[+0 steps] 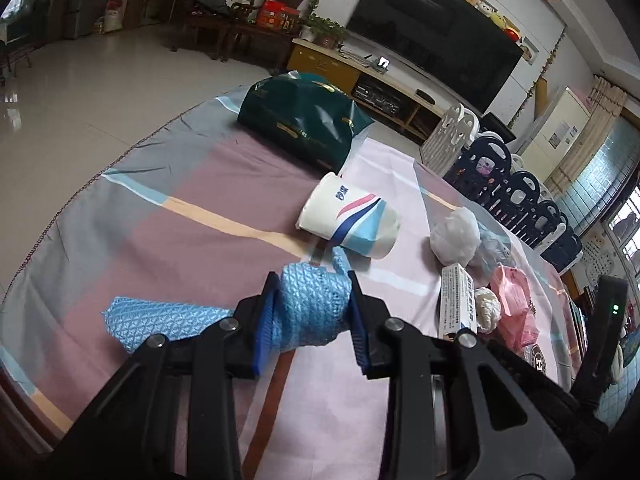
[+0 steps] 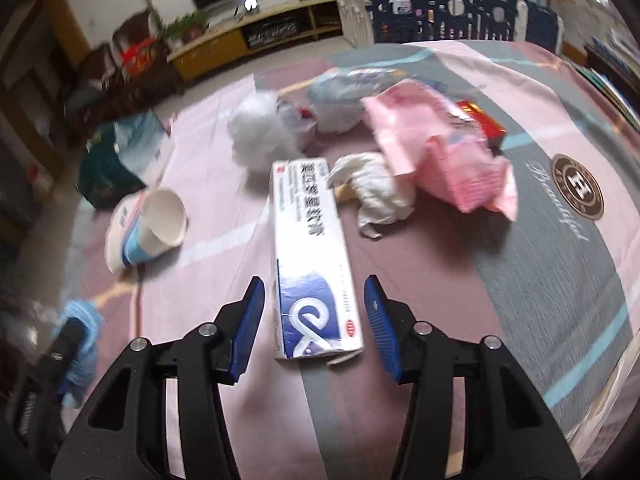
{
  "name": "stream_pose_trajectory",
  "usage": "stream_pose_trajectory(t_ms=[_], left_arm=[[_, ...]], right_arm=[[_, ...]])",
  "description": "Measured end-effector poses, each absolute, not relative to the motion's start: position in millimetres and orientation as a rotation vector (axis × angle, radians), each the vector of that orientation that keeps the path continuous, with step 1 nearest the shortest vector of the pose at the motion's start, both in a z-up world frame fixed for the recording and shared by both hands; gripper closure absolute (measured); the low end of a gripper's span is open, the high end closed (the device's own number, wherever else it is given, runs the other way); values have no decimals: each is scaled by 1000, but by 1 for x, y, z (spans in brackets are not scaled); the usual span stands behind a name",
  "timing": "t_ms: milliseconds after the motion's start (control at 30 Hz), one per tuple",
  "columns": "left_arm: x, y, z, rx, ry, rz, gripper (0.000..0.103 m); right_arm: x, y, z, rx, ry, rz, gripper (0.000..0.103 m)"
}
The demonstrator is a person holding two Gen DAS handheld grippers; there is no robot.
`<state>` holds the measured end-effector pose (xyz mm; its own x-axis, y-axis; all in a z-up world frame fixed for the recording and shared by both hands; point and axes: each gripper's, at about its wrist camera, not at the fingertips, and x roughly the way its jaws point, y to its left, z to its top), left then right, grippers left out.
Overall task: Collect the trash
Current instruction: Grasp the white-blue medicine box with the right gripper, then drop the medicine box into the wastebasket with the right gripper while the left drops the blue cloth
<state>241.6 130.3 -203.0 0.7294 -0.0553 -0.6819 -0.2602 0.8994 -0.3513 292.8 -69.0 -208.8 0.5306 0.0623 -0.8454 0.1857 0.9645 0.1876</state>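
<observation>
Cup (image 1: 349,220) lies tipped, empty; left tool (image 1: 312,304) pinches blue cloth (image 1: 308,308).

- A round brown emblem (image 2: 576,187) is showing a large letter "H" on the patterned tablecloth (image 2: 540,280), at about three o'clock from the long white and blue box (image 2: 314,256).
- Cursive script beside that emblem is appearing to read "Beautiful", though blur is making it uncertain.
- The box is carrying a line of Chinese characters, too blurred to read.
- The dark green bag (image 1: 302,120) is bearing gold lettering, too small to read.
- The paper cup (image 1: 350,216) is showing small blue characters that are not legible.
</observation>
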Motion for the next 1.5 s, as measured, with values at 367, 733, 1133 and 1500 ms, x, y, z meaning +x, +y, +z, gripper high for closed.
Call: stream_pose_trajectory(t_ms=[367, 733, 1133, 1500], left_arm=[[239, 112, -195, -385, 723, 100, 69], [199, 96, -142, -372, 673, 69, 69], [127, -3, -74, -168, 596, -163, 69], [84, -93, -71, -36, 614, -392, 69]], right_arm=[[287, -77, -200, 268, 931, -60, 62], [189, -134, -129, 332, 790, 6, 62], [55, -241, -90, 317, 733, -143, 62], [-10, -299, -118, 342, 824, -258, 62]])
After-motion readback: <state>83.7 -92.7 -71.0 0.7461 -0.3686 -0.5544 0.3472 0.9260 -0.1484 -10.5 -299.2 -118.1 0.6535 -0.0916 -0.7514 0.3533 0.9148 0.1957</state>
